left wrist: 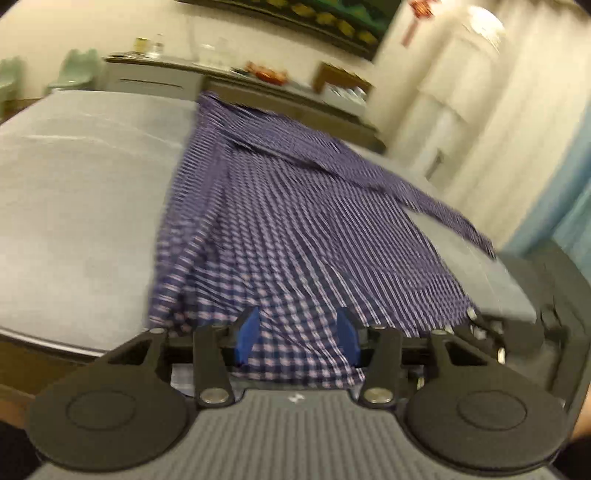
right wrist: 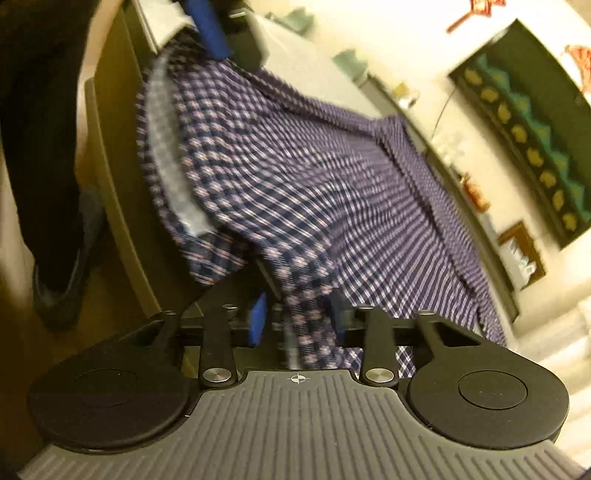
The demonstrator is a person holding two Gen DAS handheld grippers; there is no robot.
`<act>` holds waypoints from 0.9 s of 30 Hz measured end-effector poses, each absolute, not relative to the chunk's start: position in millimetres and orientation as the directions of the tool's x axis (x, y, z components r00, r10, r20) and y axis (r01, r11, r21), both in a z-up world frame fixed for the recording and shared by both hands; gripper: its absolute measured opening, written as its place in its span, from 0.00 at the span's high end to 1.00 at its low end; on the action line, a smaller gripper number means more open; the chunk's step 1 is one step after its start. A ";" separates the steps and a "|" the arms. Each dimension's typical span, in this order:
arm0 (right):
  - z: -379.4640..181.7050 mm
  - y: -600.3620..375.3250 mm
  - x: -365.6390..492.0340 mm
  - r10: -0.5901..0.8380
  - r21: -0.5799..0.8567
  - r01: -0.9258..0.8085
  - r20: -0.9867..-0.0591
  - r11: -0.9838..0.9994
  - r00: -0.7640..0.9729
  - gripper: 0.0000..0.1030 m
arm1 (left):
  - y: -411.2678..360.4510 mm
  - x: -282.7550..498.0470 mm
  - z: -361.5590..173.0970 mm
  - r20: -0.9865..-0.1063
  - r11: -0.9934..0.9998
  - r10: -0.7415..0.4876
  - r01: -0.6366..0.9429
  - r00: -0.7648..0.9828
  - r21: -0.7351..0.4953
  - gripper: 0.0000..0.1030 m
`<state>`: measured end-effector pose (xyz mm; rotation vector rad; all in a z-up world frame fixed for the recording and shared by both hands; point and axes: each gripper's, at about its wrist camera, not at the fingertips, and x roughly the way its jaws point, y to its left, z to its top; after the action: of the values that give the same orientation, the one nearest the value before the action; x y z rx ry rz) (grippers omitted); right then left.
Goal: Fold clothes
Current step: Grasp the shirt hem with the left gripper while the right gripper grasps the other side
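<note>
A blue-and-white checked shirt point(left wrist: 295, 221) lies spread over a grey table point(left wrist: 74, 203), its near hem hanging past the front edge. My left gripper point(left wrist: 297, 336) is at that hem. Its blue pads point(left wrist: 247, 336) stand apart and the cloth lies loose between them. In the right wrist view the shirt point(right wrist: 295, 166) bunches at the table corner, and a fold of it hangs between the jaws of my right gripper point(right wrist: 298, 323). A dark gap shows beside its left pad point(right wrist: 258, 325), so it is open. One blue finger of the left gripper point(right wrist: 208, 29) shows at the top.
A sideboard point(left wrist: 155, 77) with glassware runs along the back wall, with green chairs point(left wrist: 77, 70) to its left and a tall white unit point(left wrist: 461, 92) to its right. A person's dark trouser leg and shoe point(right wrist: 40, 147) stand by the table's front edge point(right wrist: 122, 184).
</note>
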<state>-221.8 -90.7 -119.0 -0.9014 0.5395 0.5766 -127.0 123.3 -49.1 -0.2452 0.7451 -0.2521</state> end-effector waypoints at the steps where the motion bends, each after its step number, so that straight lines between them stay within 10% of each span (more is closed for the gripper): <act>1: -106.6 -99.2 -213.9 0.266 -0.490 -0.677 -0.665 0.549 0.698 0.87 | 118.6 -128.6 -50.7 -0.636 0.947 -0.306 0.155 0.709 -0.282 0.54; 12: -56.0 -207.4 -137.7 0.667 0.404 -0.549 -0.591 0.731 0.453 0.90 | 11.7 -148.8 -78.2 -0.682 0.870 -0.357 0.493 0.639 0.006 0.53; 27: -58.2 -252.3 -142.2 0.679 0.466 -0.495 -0.523 0.733 0.514 0.88 | -3.0 -119.4 -98.4 -0.685 0.918 -0.272 0.395 0.676 0.025 0.41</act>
<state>-142.2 -252.3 -58.2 0.2720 0.7462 0.7163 -119.4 -3.0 -98.4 0.1766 0.7388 -0.3774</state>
